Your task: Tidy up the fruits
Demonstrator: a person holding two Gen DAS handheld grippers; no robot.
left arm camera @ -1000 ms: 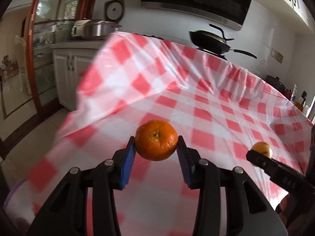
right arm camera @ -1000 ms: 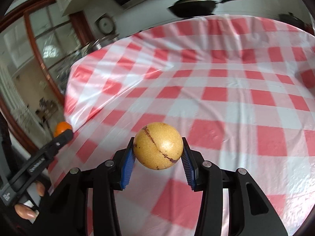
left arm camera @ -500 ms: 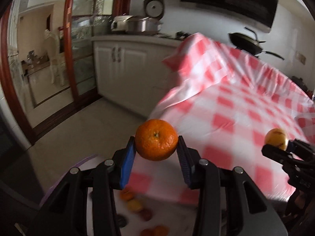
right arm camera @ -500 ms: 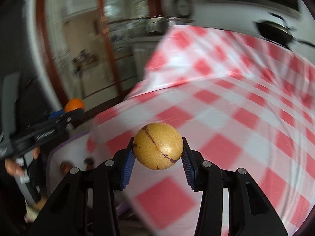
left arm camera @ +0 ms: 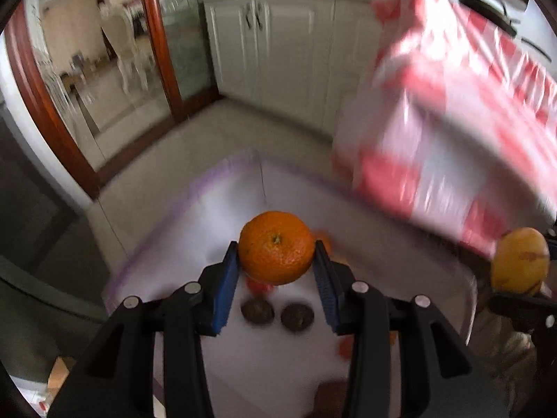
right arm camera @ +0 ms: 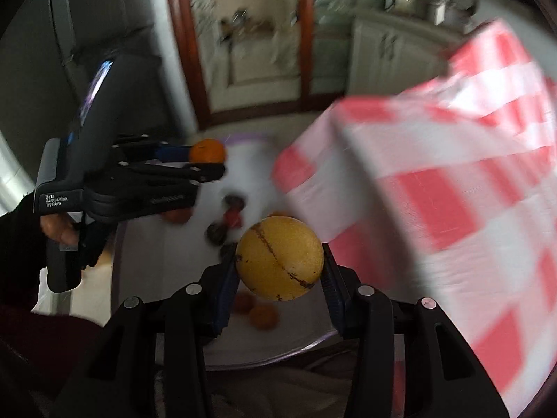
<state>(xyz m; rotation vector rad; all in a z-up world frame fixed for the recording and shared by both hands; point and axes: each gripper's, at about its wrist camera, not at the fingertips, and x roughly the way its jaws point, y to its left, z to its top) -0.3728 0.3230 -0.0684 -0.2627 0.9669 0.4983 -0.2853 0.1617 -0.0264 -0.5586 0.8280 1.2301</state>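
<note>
My left gripper [left arm camera: 276,268] is shut on an orange mandarin [left arm camera: 276,246] and holds it in the air over a white bin with a purple rim [left arm camera: 181,216] on the floor. My right gripper [right arm camera: 280,271] is shut on a yellow round fruit with brown streaks [right arm camera: 280,263], also above that bin [right arm camera: 299,346]. The yellow fruit shows at the right edge of the left wrist view [left arm camera: 520,264]. The mandarin shows in the right wrist view [right arm camera: 207,151]. Several small fruits lie in the bin: two dark ones [left arm camera: 276,311], a red one [right arm camera: 232,216] and orange ones [right arm camera: 264,316].
The table with the red-and-white checked cloth [left arm camera: 452,139] stands to the right of the bin; its cloth hangs down close to it [right arm camera: 435,191]. White cabinets [left arm camera: 278,41] and a wood-framed glass door [left arm camera: 163,35] stand beyond on the tiled floor [left arm camera: 174,160].
Both grippers have swung left off the table and down toward the floor bin, each still holding its fruit. The bin and the fruits in it have come into full view.
</note>
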